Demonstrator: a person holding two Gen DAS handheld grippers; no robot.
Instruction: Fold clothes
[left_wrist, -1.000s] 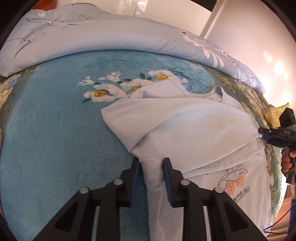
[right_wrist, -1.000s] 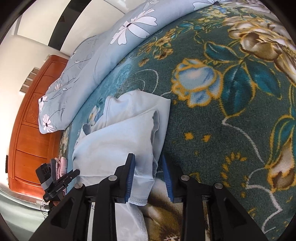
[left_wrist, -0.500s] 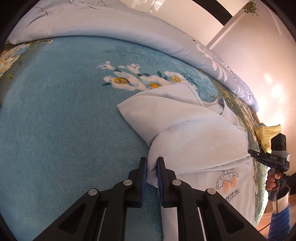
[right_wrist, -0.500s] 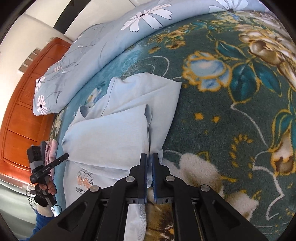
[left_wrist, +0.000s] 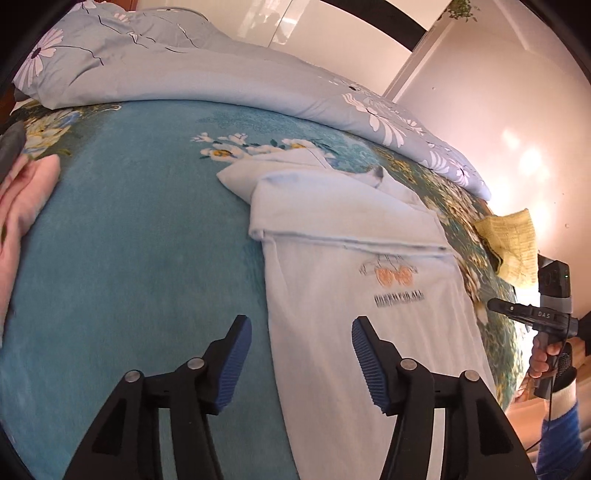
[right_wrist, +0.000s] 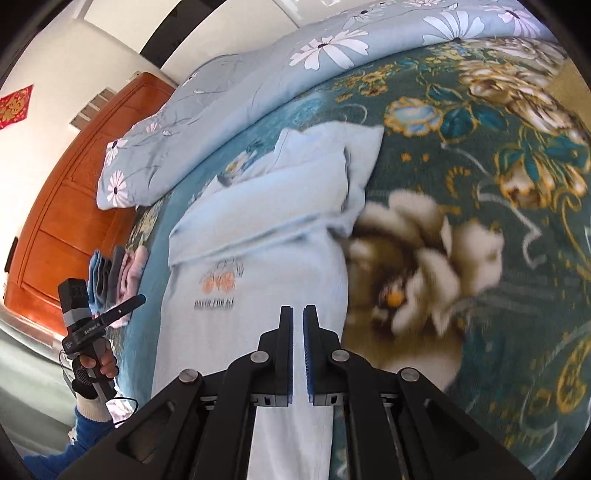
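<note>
A bed (right_wrist: 480, 155) under a teal floral blanket fills the room. A pale blue quilt (left_wrist: 207, 77) lies along its far edge, an orange wooden cabinet (right_wrist: 74, 206) stands beyond, and white walls (left_wrist: 498, 92) catch sunlight.

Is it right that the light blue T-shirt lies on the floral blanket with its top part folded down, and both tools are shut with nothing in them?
Not quite. The left tool is open, shown in the left wrist view; only the right tool is shut, both empty. The light blue T-shirt does lie on the floral blanket, top folded down.

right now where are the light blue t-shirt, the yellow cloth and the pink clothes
light blue t-shirt (left_wrist: 369, 314): left wrist view, on its front below the car print
yellow cloth (left_wrist: 511, 243): left wrist view, middle of the cloth
pink clothes (left_wrist: 22, 210): left wrist view, on the top fold
</note>
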